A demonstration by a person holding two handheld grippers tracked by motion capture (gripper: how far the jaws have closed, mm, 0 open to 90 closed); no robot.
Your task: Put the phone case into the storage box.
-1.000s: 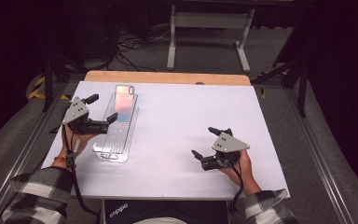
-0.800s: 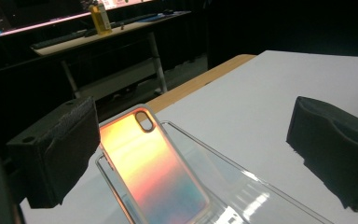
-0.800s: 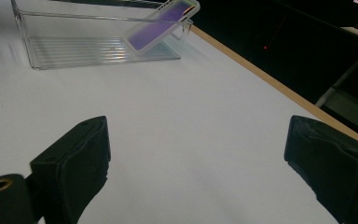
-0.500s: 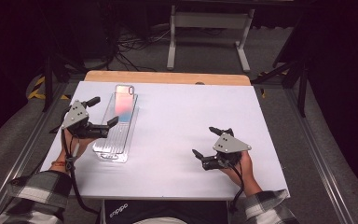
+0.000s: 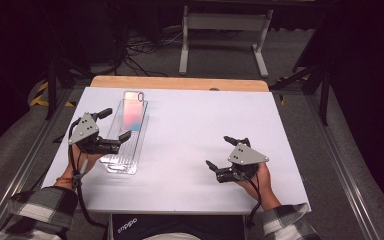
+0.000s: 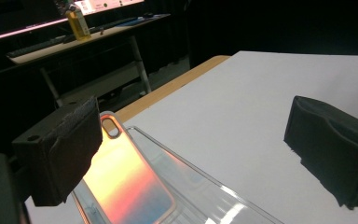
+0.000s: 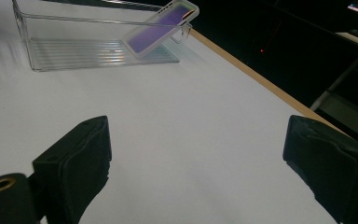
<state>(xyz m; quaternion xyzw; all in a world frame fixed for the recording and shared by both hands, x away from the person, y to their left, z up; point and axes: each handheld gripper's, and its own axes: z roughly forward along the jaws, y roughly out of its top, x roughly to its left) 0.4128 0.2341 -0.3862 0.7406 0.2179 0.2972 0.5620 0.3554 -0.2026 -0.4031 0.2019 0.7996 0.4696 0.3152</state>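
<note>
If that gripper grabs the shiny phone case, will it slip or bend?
Probably a little of both. The phone case looks thin and glossy, so it may flex and slide between the jaws. It leans tilted on the end wall of the clear tray, so a push from the open left gripper could knock it flat.

**Setting: dim lab or recording workspace**

White-topped table [image 5: 205, 150] with wooden far edge, on a dark floor. Loose cables [image 5: 140, 47] trail behind. Metal stand [image 5: 222, 30] beyond. Side bench [image 6: 88, 35] carries a yellow bottle [image 6: 78, 23].
</note>
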